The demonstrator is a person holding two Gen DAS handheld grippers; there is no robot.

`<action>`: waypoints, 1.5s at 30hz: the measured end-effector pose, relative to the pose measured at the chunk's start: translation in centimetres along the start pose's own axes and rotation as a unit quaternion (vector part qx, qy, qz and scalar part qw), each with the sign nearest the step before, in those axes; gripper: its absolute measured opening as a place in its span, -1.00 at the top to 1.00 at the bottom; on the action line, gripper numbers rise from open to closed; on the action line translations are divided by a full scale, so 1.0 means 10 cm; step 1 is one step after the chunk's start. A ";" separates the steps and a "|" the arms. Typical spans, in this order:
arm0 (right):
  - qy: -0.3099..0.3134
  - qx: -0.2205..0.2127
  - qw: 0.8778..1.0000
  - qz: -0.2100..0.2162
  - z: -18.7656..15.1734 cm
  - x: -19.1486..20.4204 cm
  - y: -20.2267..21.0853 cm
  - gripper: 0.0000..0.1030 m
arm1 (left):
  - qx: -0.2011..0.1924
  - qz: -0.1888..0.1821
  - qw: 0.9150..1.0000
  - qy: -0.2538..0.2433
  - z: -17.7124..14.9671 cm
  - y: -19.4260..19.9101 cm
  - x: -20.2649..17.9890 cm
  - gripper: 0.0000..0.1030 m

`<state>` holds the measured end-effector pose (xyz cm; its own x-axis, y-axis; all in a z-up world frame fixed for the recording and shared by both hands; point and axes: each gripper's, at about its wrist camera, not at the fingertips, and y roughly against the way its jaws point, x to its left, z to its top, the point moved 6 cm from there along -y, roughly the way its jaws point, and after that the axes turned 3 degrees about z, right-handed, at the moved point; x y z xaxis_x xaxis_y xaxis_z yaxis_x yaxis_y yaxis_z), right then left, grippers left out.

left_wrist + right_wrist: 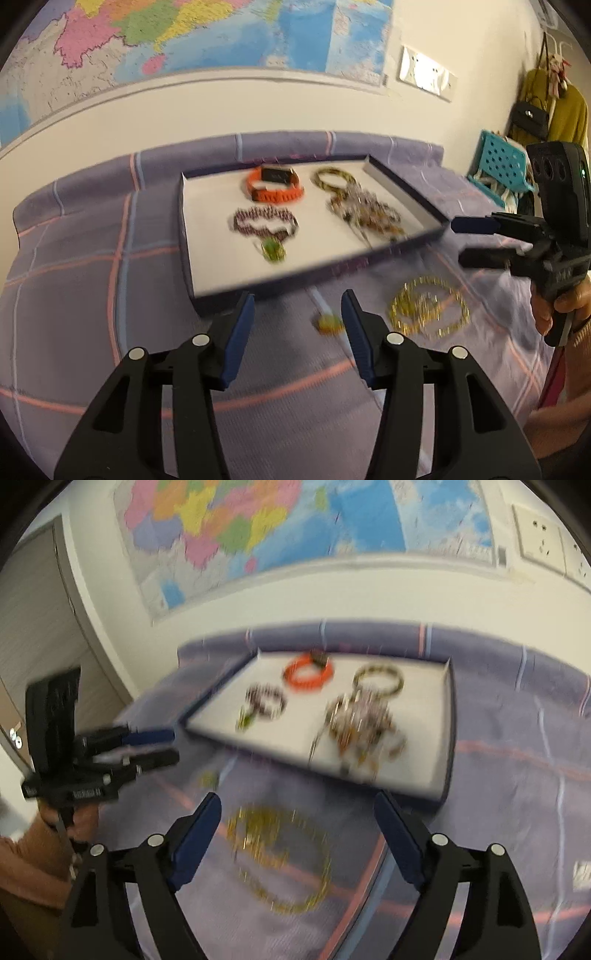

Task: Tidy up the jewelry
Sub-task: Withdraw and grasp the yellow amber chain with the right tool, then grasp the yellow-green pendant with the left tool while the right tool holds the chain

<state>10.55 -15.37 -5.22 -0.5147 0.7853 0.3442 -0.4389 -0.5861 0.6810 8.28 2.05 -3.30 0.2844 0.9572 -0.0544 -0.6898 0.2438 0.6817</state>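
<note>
Both tongs, left [297, 308] and right [297, 814], stood apart and empty above the bedspread [74, 295], with the gold necklace [280, 860] lying just in front of the tray [186, 236] holding an orange watch [275, 184] and beaded bracelets [264, 223].

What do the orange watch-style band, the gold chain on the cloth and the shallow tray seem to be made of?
Orange ridged watch band: probably matte rubber or silicone, judging by its moulded ribs. Gold coiled chain: shiny metal or metallic beads, judging by its bright glints; blur leaves this open. Shallow dark-rimmed white tray: likely card, with thin straight walls and a flat matte floor.
</note>
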 end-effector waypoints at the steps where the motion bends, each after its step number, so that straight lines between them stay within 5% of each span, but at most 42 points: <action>1: 0.002 0.012 1.000 -0.006 -0.07 0.01 -0.04 -0.63 | 0.005 0.002 1.000 -0.003 -0.05 -0.01 -0.02 0.04; 8: -0.001 0.051 0.998 -0.027 -0.27 0.13 -0.29 -0.83 | 0.016 -0.008 1.000 0.011 -0.15 -0.04 -0.02 -0.01; 15: 0.060 0.075 0.993 -0.067 -0.28 0.32 -0.48 -0.81 | 0.018 -0.007 1.000 0.022 -0.16 -0.05 0.01 -0.06; 17: 0.064 0.074 0.992 -0.076 -0.27 0.31 -0.46 -0.65 | 0.019 -0.007 0.999 0.024 -0.18 -0.05 0.03 -0.07; 22: 0.042 0.061 0.994 -0.083 -0.23 0.17 -0.36 0.21 | 0.020 -0.009 0.999 0.023 -0.16 -0.06 0.05 -0.07; 25: 0.028 0.056 0.995 -0.079 -0.23 0.09 -0.31 0.52 | 0.019 -0.010 1.000 0.019 -0.15 -0.06 0.03 -0.07; 45: -0.045 0.009 0.999 0.004 -0.18 -0.03 -0.08 0.84 | 0.042 -0.019 0.999 -0.012 -0.16 -0.22 -0.17 0.03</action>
<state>9.72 -15.50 -7.02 -0.4490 0.7958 0.4063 -0.4217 -0.5896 0.6889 8.23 0.09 -5.87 0.3256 0.9433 -0.0649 -0.6203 0.2649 0.7383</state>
